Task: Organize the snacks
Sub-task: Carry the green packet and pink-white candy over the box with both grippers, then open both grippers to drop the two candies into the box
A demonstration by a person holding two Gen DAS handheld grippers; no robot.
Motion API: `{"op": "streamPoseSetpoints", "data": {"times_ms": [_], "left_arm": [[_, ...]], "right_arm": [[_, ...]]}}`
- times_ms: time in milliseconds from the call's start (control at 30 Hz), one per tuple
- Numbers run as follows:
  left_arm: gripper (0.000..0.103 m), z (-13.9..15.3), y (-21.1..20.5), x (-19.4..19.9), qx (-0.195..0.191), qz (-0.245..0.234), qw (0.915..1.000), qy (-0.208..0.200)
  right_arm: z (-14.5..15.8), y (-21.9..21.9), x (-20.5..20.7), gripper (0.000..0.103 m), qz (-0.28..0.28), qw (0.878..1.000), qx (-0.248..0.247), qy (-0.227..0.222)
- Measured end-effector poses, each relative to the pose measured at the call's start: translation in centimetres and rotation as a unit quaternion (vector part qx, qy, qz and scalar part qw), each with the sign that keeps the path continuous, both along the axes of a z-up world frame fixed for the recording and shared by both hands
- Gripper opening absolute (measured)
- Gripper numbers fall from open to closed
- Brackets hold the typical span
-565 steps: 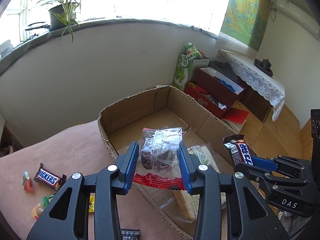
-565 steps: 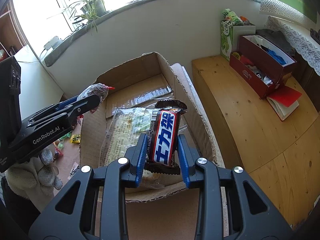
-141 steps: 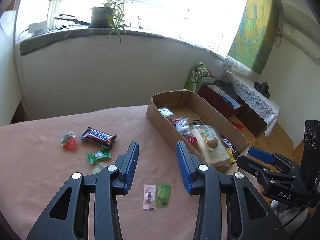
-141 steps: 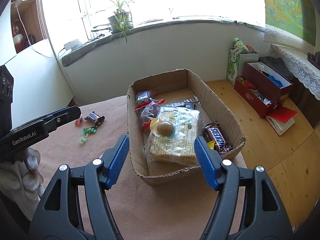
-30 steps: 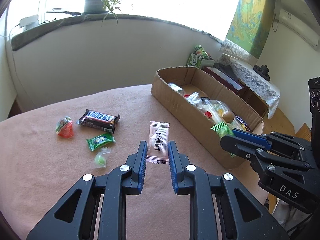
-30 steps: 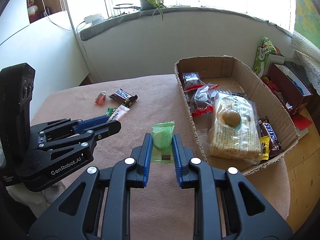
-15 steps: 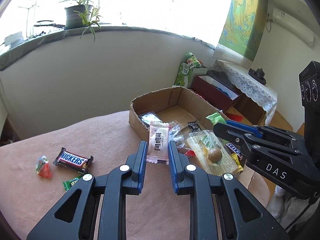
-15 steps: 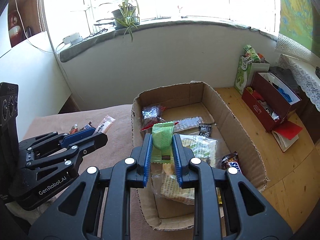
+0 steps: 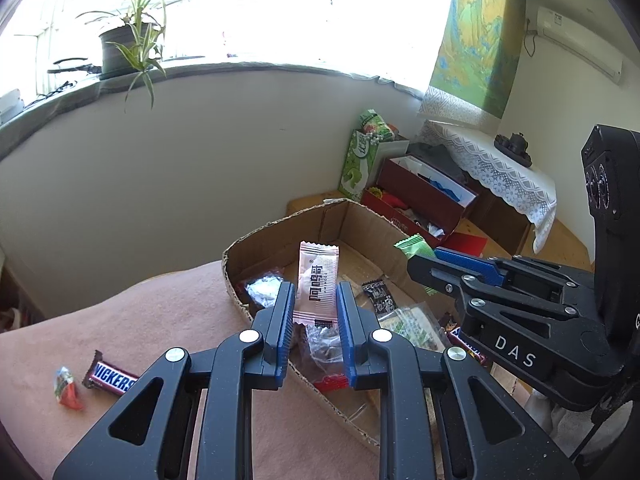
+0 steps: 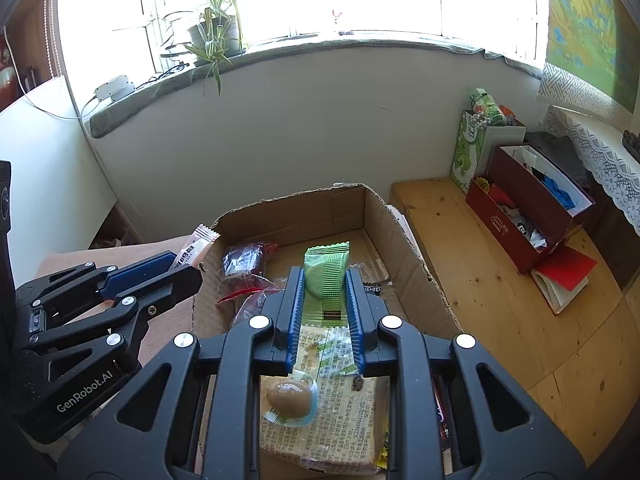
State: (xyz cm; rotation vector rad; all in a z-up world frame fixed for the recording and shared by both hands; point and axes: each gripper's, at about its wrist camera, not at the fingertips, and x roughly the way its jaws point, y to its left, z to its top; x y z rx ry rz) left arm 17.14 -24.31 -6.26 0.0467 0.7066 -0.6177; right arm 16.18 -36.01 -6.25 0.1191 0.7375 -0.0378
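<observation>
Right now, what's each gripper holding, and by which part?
Left gripper: pink sachet, by its lower half. Right gripper: green packet, by its lower edges.

- The left gripper (image 9: pixel 314 312) has a matte black plastic frame with triangular cut-outs in its two arms.
- Its fingers (image 9: pixel 285 320) carry ribbed blue pads on their inner faces.
- Round silver screws (image 9: pixel 248 336) sit at the joints.
- From the other camera its side (image 10: pixel 86 396) bears white lettering "GenRobot.AI".
- The right gripper (image 10: pixel 324 304) is built the same: black frame, blue ribbed pads, silver screws.
- Seen from the left camera, its side (image 9: pixel 514 352) reads "DAS" in white.
- A black block (image 9: pixel 612 208) with round dark discs rises behind it.
- Pale knitted fabric (image 9: pixel 568 420) shows beneath that gripper.
</observation>
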Motion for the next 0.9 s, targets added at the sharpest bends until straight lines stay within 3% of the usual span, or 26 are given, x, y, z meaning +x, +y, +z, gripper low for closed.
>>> {"op": "streamPoseSetpoints", "data": {"times_ms": [733,767,900], "left_arm": [[0.02,0.2,-2.0,0.8,0.013,-0.012,0.9998,-0.007],[0.02,0.2,-2.0,0.8,0.013,-0.011,0.9998,-0.007],[0.023,0.4,-2.1,0.7,0.013,-0.012,0.9998,-0.008]], "right_arm": [[-0.8,-1.9,1.2,0.022,-0.015,1.0,0.008,0.008],[-0.8,-1.9,1.2,0.025,-0.015,1.0,0.008,0.008],[-0.6,-2.2,0.9,0.056,-0.026,1.0,0.005,-0.001]]}}
